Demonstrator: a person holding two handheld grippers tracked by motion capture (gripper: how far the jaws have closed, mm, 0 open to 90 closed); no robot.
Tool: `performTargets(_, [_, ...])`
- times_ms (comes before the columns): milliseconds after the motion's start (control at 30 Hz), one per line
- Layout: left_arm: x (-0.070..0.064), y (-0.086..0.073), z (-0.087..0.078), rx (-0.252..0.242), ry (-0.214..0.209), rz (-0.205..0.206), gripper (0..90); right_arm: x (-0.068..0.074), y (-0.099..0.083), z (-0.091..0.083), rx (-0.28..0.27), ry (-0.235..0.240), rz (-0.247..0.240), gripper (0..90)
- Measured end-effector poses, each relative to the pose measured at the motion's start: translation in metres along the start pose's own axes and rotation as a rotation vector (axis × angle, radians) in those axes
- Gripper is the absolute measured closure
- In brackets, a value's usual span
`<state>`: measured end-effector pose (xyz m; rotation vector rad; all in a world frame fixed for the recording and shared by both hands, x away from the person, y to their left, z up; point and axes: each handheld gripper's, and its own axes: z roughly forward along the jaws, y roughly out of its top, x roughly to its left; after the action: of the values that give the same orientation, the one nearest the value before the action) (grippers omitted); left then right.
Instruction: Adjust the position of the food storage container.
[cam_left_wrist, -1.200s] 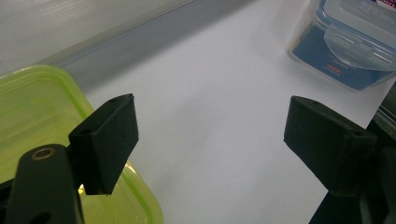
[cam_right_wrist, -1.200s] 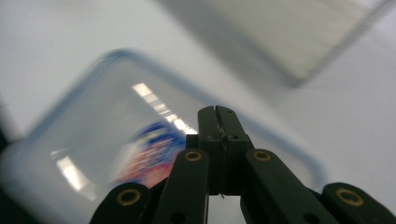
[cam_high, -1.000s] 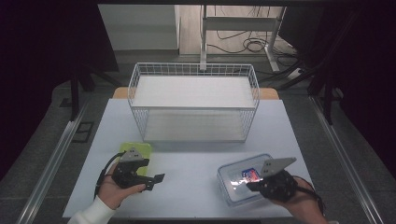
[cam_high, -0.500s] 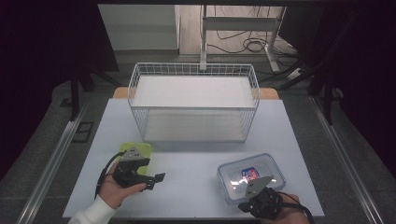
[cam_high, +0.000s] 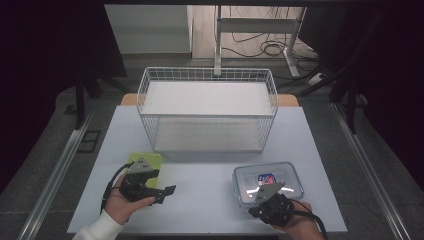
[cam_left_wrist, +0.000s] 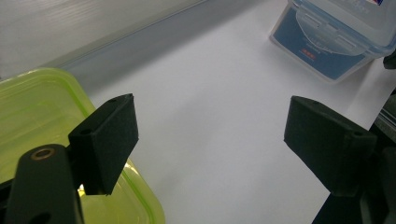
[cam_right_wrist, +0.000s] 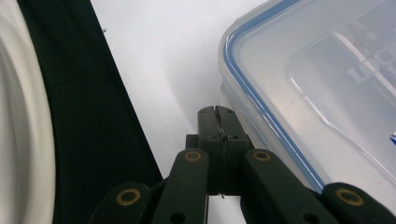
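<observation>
A lime-green lidded container (cam_high: 148, 161) lies at the table's front left. My left gripper (cam_high: 165, 194) rests just in front of it, open, its jaws pointing right over bare table. In the left gripper view the wide-apart pads (cam_left_wrist: 105, 139) hold nothing between them, and the green lid (cam_left_wrist: 37, 109) is at the left. A clear container with a blue-rimmed lid (cam_high: 268, 179) lies at the front right. My right gripper (cam_high: 257, 210) is low at its near left corner, shut on nothing. In the right gripper view its closed tips (cam_right_wrist: 217, 113) lie against the container's side (cam_right_wrist: 299, 88).
A white wire basket (cam_high: 207, 107) stands in the middle of the table's far half, with nothing inside. The white table top (cam_high: 205, 175) is bare between the two containers. The table's front edge (cam_right_wrist: 84, 121) runs close by the right gripper.
My right gripper has come off the top of the clear container and dropped to its near left corner by the table's front edge. The left gripper has stayed put.
</observation>
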<state>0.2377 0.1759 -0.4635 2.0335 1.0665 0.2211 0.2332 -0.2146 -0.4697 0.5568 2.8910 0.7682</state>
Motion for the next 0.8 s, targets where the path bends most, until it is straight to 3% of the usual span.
performTargets(167, [-0.001, 0.0, -0.001, -0.008, 0.002, -0.005, 17.3, 0.002, 0.0, -0.018, -0.074, -0.005, 0.025, 89.5])
performTargets(200, [-0.001, 0.001, 0.0, -0.008, 0.003, -0.012, 17.3, -0.003, 0.001, -0.033, -0.122, -0.026, 0.047, 89.5])
performTargets(233, [-0.001, 0.001, 0.0, -0.008, 0.003, -0.012, 17.3, -0.003, 0.001, -0.033, -0.122, -0.026, 0.047, 89.5])
performTargets(267, [-0.002, 0.001, 0.001, -0.007, 0.002, -0.012, 17.3, -0.011, 0.002, -0.049, -0.161, -0.072, 0.087, 89.5])
performTargets(333, [-0.003, 0.002, 0.001, -0.007, 0.0, -0.007, 17.3, -0.023, 0.0, -0.062, -0.191, -0.114, 0.131, 89.4])
performTargets(367, [-0.003, 0.002, 0.001, -0.007, 0.0, -0.007, 17.3, -0.023, 0.0, -0.062, -0.191, -0.114, 0.131, 89.4])
performTargets(400, [-0.003, 0.002, 0.002, -0.005, -0.001, -0.004, 17.3, -0.035, -0.005, -0.071, -0.199, -0.172, 0.179, 89.4])
performTargets(467, [-0.003, 0.001, 0.002, -0.003, -0.001, -0.004, 17.3, -0.048, -0.015, -0.077, -0.197, -0.227, 0.243, 89.4])
performTargets(500, [-0.003, 0.001, 0.002, -0.003, -0.001, -0.004, 17.3, -0.048, -0.015, -0.077, -0.197, -0.227, 0.243, 89.4])
performTargets(533, [-0.002, 0.001, 0.002, -0.004, 0.0, -0.009, 17.3, -0.063, -0.031, -0.079, -0.189, -0.276, 0.318, 89.4])
performTargets(633, [-0.002, 0.001, 0.001, -0.005, 0.007, -0.015, 17.3, -0.075, -0.051, -0.078, -0.147, -0.335, 0.386, 89.5])
performTargets(733, [-0.003, 0.001, 0.0, -0.014, 0.007, -0.028, 17.3, -0.082, -0.071, -0.076, -0.131, -0.361, 0.455, 89.5])
performTargets(767, [-0.003, 0.001, 0.0, -0.014, 0.007, -0.028, 17.3, -0.082, -0.071, -0.076, -0.131, -0.361, 0.455, 89.5])
performTargets(800, [-0.005, 0.002, 0.0, -0.015, -0.006, -0.035, 17.3, -0.084, -0.08, -0.074, -0.121, -0.361, 0.495, 89.4])
